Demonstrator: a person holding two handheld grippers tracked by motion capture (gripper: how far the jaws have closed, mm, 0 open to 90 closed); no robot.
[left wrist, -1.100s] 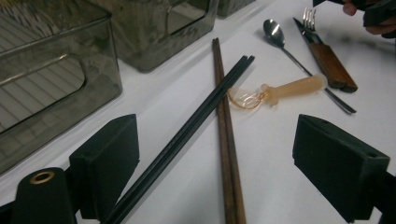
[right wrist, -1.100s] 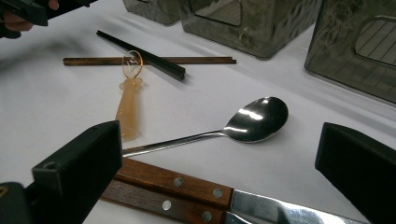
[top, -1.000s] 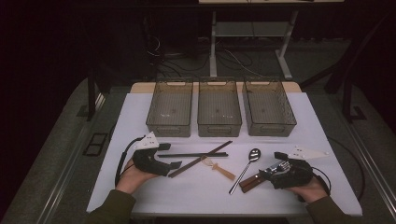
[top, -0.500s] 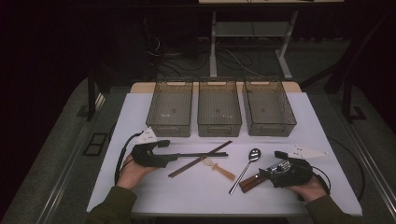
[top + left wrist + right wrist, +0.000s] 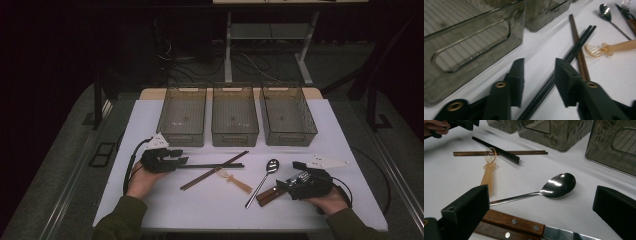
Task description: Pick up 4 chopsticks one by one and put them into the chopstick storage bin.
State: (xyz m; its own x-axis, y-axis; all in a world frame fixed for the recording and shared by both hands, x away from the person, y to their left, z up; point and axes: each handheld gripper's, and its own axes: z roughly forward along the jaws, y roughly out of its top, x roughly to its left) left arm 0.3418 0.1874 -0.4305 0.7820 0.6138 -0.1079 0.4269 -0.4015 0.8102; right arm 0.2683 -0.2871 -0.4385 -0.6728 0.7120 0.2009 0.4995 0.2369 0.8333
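Black chopsticks [image 5: 574, 48] lie on the white tabletop [image 5: 200, 200], just in front of the left of three smoky plastic bins [image 5: 182, 116], and run from there toward the spoon [image 5: 265, 175]. Their near end sits between the fingers [image 5: 517, 80] of the left gripper [image 5: 170, 159], which have just been closing; a gap shows on each side of the pair, so the pads do not press on it. A brown wooden chopstick [image 5: 578, 47] crosses the black chopsticks, and a small amber plastic utensil [image 5: 235, 179] with a clear looped head lies just beside them, between them and the spoon. Well apart from the black chopsticks, beyond the spoon, the right gripper [image 5: 300, 182] rests in the person's hand with its fingers [image 5: 466, 210] spread wide over a wooden-handled knife [image 5: 524, 223], not pinching it.
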